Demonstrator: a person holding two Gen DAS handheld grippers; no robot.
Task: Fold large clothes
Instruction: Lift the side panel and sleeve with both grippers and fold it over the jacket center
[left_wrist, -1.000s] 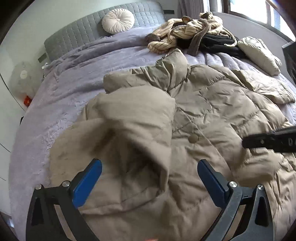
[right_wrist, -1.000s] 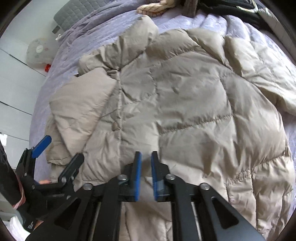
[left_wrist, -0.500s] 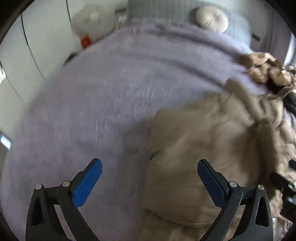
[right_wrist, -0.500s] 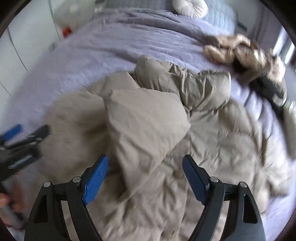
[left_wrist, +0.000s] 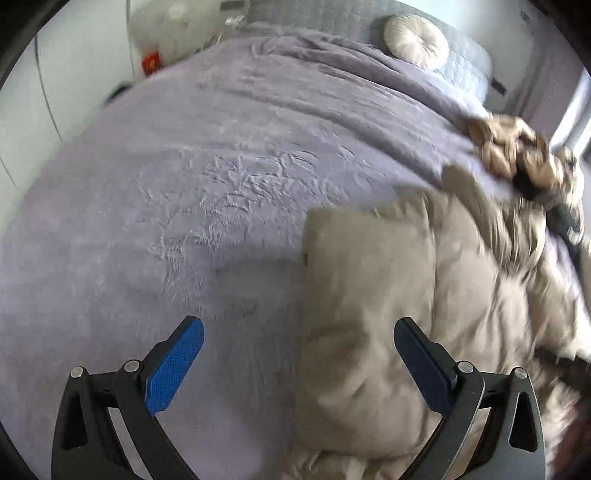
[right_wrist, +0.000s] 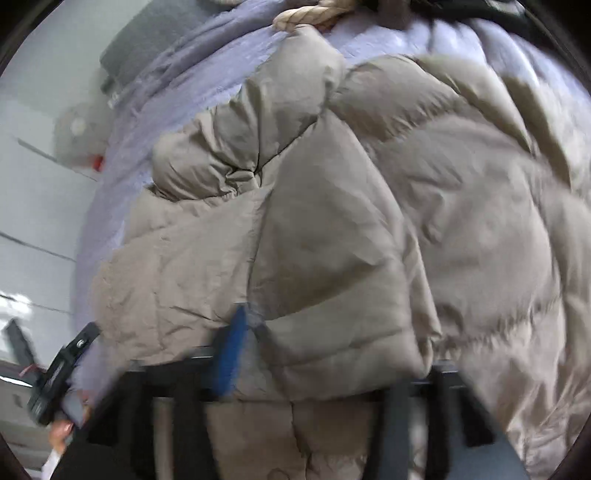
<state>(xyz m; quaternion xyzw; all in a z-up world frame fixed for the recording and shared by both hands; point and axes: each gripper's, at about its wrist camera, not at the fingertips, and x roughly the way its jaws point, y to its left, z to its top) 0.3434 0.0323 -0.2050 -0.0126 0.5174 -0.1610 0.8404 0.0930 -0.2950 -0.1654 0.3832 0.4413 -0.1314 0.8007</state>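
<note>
A beige puffer jacket (left_wrist: 424, 295) lies on the lilac bedspread (left_wrist: 184, 184), its left sleeve folded across the front. My left gripper (left_wrist: 297, 363) is open and empty, held over the jacket's left edge. In the right wrist view the jacket (right_wrist: 369, 221) fills the frame, and a fold of it lies over my right gripper (right_wrist: 251, 354). One blue pad (right_wrist: 229, 354) shows, blurred; the other finger is hidden under the cloth. The left gripper also shows in the right wrist view (right_wrist: 59, 376) at the lower left.
A round cream cushion (left_wrist: 415, 42) rests against the grey headboard (left_wrist: 469, 66). A heap of striped and dark clothes (left_wrist: 517, 155) lies beyond the jacket's collar. A white fan (left_wrist: 166, 33) stands by the wall, left of the bed.
My right gripper opened wide, then pushed into the folded sleeve, which now covers it. My left gripper swung left, off the jacket, toward the bare bedspread.
</note>
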